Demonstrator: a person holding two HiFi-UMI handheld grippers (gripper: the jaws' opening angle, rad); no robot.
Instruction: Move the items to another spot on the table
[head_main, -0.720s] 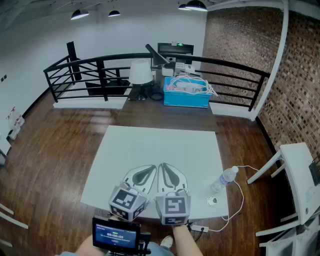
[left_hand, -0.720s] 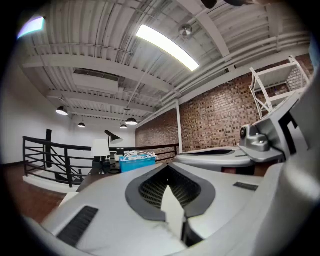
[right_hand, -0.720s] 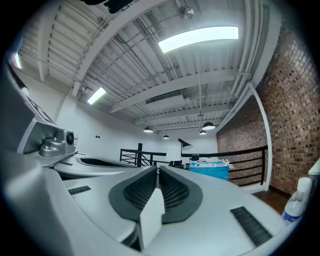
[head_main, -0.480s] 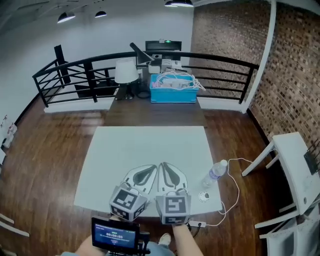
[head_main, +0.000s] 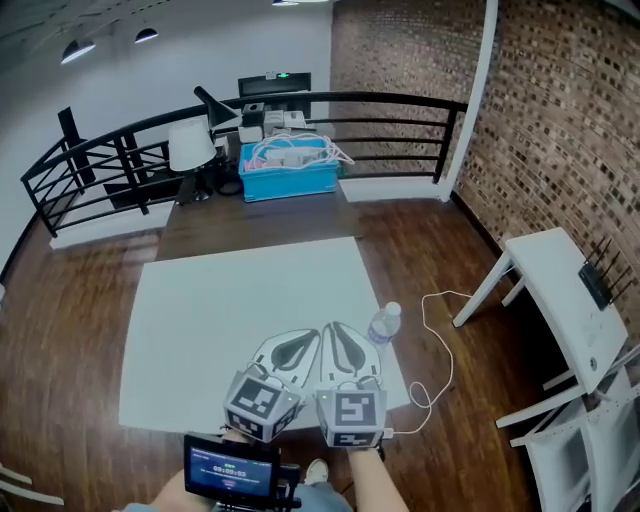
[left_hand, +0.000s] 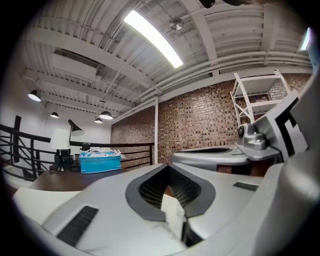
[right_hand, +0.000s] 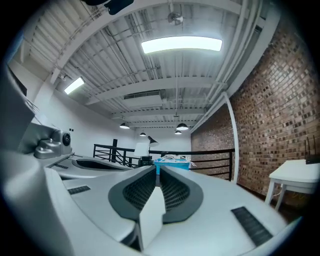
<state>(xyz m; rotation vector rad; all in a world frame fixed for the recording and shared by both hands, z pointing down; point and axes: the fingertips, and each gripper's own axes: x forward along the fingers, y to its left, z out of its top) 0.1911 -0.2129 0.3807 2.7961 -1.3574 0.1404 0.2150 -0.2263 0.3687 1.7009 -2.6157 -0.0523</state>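
A clear plastic water bottle (head_main: 384, 323) with a white cap stands at the right edge of the white table (head_main: 200, 310). It is the only item I see on that table. My left gripper (head_main: 310, 334) and right gripper (head_main: 329, 330) hover side by side over the table's front edge, pointing level and away from me. The bottle is a little to the right of the right gripper's tip. In the left gripper view the left gripper (left_hand: 167, 166) has its jaws together with nothing between them. The right gripper (right_hand: 156, 168) looks the same in the right gripper view.
Beyond the white table is a dark table (head_main: 210, 215) with a blue bin (head_main: 290, 172) of white cables and a white lamp (head_main: 190, 146), backed by a black railing (head_main: 400, 105). A white side table (head_main: 560, 290) stands at the right. A white cable (head_main: 437, 345) lies on the wooden floor.
The head view has swung to the right, so the table, bottle and blue bin now sit further left in it. Both grippers keep their place in the view and stay shut.
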